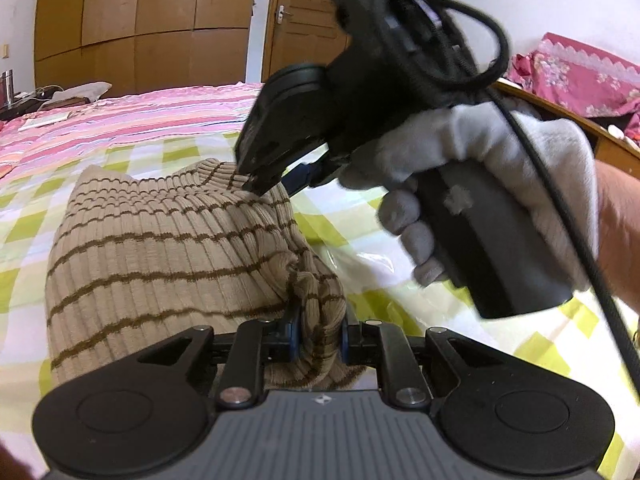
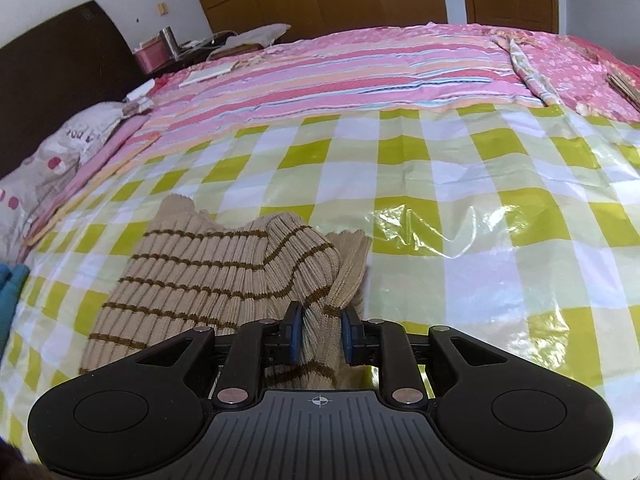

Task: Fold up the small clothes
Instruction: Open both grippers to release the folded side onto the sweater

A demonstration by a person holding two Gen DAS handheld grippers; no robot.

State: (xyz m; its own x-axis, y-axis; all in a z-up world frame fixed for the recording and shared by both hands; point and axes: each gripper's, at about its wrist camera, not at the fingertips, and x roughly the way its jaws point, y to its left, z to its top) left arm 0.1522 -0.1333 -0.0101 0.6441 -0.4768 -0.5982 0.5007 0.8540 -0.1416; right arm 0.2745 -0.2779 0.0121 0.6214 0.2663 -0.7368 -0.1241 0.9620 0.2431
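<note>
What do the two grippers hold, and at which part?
Both hold the striped knit garment: left gripper and right gripper each pinch a bunched edge.

Bright, even indoor light; glare on the shiny checked sheet (image 2: 432,224). Fisheye bends the edges; the gloved hand (image 1: 480,184) is motion-blurred.

Tan ribbed top (image 2: 208,276) w/ brown stripes; cloth (image 2: 440,184) green/white check; bedspread (image 2: 360,72) pink striped.

Bed (image 2: 360,64), green-checked plastic sheet (image 2: 460,168) spread on it, striped beige knit garment (image 2: 208,276) on sheet
</note>
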